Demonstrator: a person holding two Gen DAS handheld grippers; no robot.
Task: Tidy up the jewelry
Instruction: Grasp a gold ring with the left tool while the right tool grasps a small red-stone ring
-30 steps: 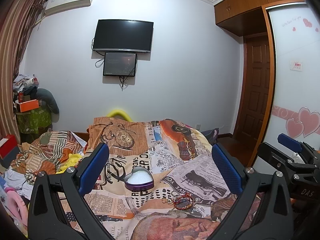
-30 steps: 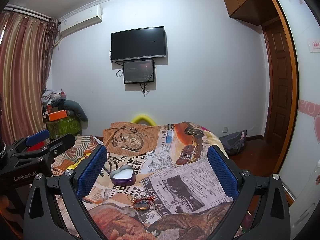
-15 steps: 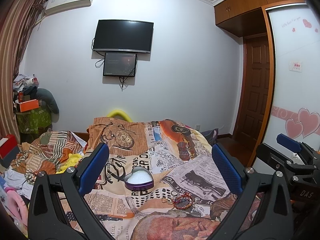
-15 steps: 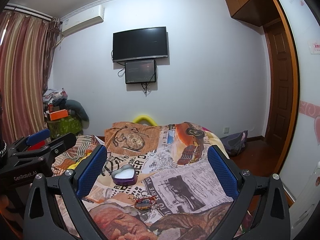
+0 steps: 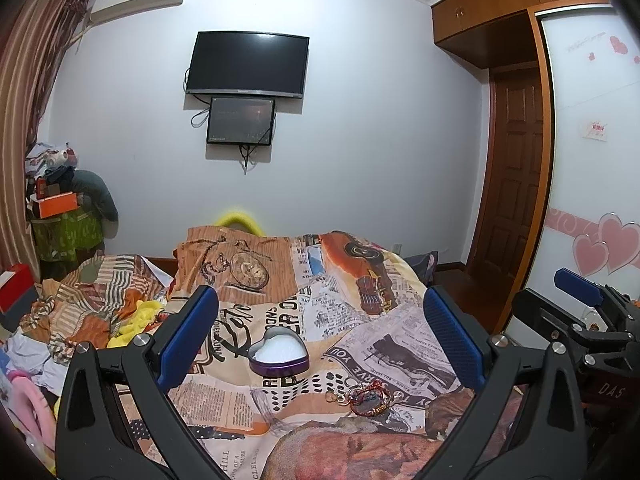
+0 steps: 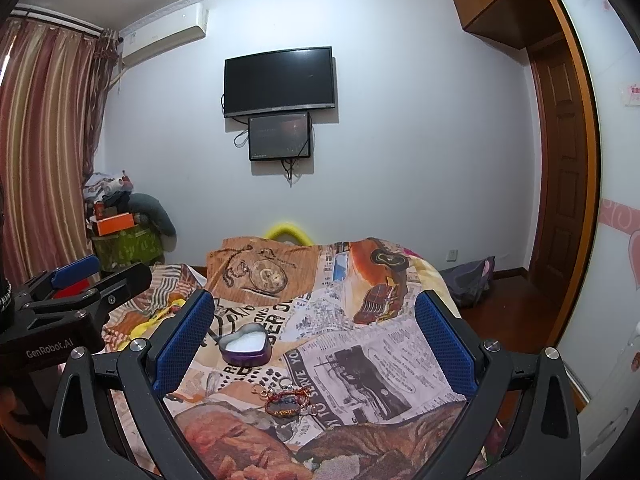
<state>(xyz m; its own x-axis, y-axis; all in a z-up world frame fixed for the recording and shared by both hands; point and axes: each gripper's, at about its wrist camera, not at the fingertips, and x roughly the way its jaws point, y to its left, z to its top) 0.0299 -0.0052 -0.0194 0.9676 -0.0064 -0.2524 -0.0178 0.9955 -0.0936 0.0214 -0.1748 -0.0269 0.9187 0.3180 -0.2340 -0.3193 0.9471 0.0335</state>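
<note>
Jewelry [image 5: 366, 395] lies in a small tangle on the newspaper-print bedspread [image 5: 400, 352]: a red beaded bracelet with gold rings and small charms beside it, too fine to sort one from another. Taking the left wrist view from its left edge: striped curtains [image 5: 24, 100], a heap of clothes and boxes in the corner, crumpled bedding [image 5: 96, 300], then the left gripper [image 5: 322, 344], its blue pads spread wide apart with nothing between them but the bed beyond. Framed in that gap is a heart-shaped tin [image 5: 279, 356], purple-walled, lid off, white inside, resting on the spread. The jewelry sits nearer the camera than the tin and a little to its right, close to it but not touching. Further right the other gripper juts in from the edge, and behind it stands a wooden door [image 5: 516, 184] and a wardrobe panel with pink hearts.

In the right wrist view the left tool enters at the far left, then the right gripper [image 6: 316, 344] is likewise fully spread and holds nothing. The tin [image 6: 245, 345] shows near its left pad, the jewelry [image 6: 286, 400] lower and nearer the middle. A black television [image 6: 279, 80] with a smaller screen [image 6: 279, 138] under it hangs on the far wall
</note>
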